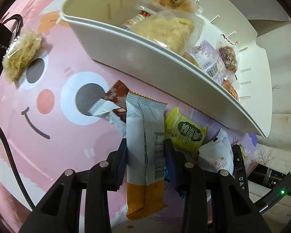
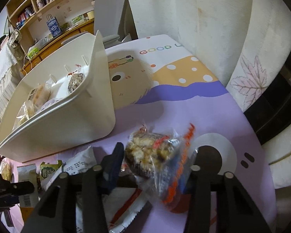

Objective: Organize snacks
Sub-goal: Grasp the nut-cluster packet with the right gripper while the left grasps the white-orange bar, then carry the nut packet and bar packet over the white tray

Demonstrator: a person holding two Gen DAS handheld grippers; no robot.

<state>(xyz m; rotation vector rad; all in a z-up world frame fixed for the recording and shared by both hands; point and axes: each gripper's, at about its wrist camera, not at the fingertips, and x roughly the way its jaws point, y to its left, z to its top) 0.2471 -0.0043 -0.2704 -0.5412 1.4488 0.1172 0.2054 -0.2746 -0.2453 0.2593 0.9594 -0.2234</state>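
Left wrist view first: the left tool (image 1: 145, 151) is pinching a long white and orange foil snack packet (image 1: 145, 145) across its middle, lifted off the bench with its pink cartoon-face mat (image 1: 48, 97). Just beside it lie a yellow-green wrapped snack (image 1: 185, 133) and a brown and white packet (image 1: 114, 104); a clear-wrapped pale crumbly cake (image 1: 22, 55) sits off near the mat's far left edge. The white plastic bin (image 1: 145, 58), already holding several snacks, is behind. Right wrist view: the right tool (image 2: 157, 161) is clamped on a clear-wrapped dark nutty snack with orange print (image 2: 155, 155), held over the mat's purple part, near the bin's corner.
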